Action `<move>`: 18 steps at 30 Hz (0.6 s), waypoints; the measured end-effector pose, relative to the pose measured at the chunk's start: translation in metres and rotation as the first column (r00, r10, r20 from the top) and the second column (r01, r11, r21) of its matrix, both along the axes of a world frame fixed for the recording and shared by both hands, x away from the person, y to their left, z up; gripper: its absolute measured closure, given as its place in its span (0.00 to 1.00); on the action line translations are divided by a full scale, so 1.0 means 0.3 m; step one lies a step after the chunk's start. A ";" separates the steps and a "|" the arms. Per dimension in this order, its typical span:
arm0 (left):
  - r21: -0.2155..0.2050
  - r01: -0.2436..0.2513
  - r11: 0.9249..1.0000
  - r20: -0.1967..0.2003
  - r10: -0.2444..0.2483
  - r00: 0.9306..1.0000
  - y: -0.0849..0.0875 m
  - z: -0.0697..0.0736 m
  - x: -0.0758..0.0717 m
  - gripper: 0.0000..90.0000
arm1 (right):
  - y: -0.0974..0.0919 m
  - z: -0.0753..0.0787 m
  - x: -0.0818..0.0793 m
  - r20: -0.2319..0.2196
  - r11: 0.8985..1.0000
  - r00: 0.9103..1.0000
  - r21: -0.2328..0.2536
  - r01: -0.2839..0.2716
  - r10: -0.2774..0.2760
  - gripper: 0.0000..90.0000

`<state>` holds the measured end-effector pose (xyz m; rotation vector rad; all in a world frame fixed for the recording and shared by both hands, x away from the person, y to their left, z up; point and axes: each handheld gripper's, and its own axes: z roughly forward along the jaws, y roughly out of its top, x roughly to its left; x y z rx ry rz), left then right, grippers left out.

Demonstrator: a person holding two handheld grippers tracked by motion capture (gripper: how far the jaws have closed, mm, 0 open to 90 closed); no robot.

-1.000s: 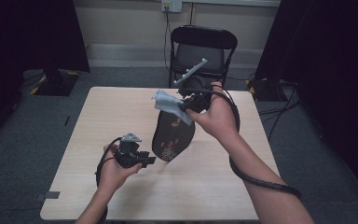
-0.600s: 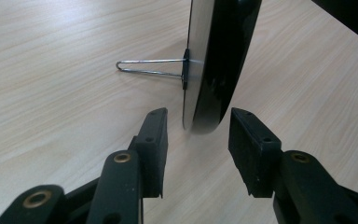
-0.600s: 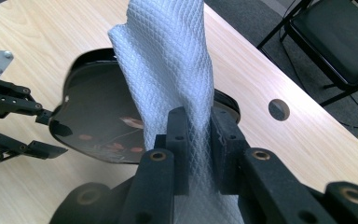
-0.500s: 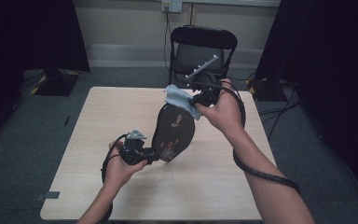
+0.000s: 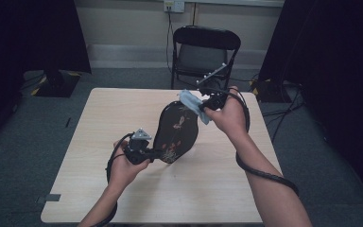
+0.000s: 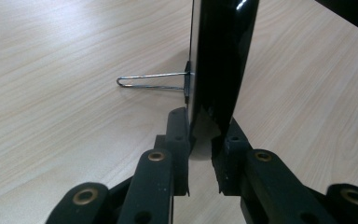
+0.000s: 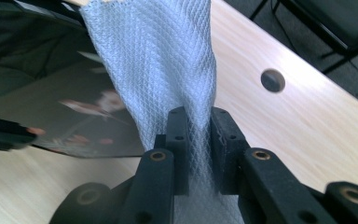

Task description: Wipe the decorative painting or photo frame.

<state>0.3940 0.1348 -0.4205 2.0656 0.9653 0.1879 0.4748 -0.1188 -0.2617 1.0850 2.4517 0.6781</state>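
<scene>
A black lacquered oval plate point(image 5: 177, 132) with a painted flower pattern stands on edge on the table, its wire stand point(image 6: 149, 81) folded out behind it. My left gripper point(image 5: 158, 153) has just closed its jaws and is shut on the plate's lower rim point(image 6: 221, 56), which sits pinched between the pads of the left gripper point(image 6: 205, 140). My right gripper point(image 5: 202, 109) is shut on a light blue woven cloth point(image 5: 191, 101). The cloth point(image 7: 158, 60) rises from the right gripper point(image 7: 198, 126) and lies against the plate's top edge point(image 7: 51, 107).
The pale wooden table point(image 5: 217, 189) has a round cable hole point(image 7: 272, 80) near its far edge. A black folding chair point(image 5: 205, 52) stands behind the table. Dark curtains hang on both sides, and cables trail from both grippers.
The right gripper has carried the cloth to the right and slightly down along the plate's top. The left gripper has shifted a little right and now grips the plate's lower rim.
</scene>
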 end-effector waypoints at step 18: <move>0.003 -0.008 1.000 -0.011 0.008 1.000 0.015 0.004 -0.010 0.87 | -0.095 -0.160 0.022 -0.066 0.997 0.995 0.010 0.076 -0.075 0.88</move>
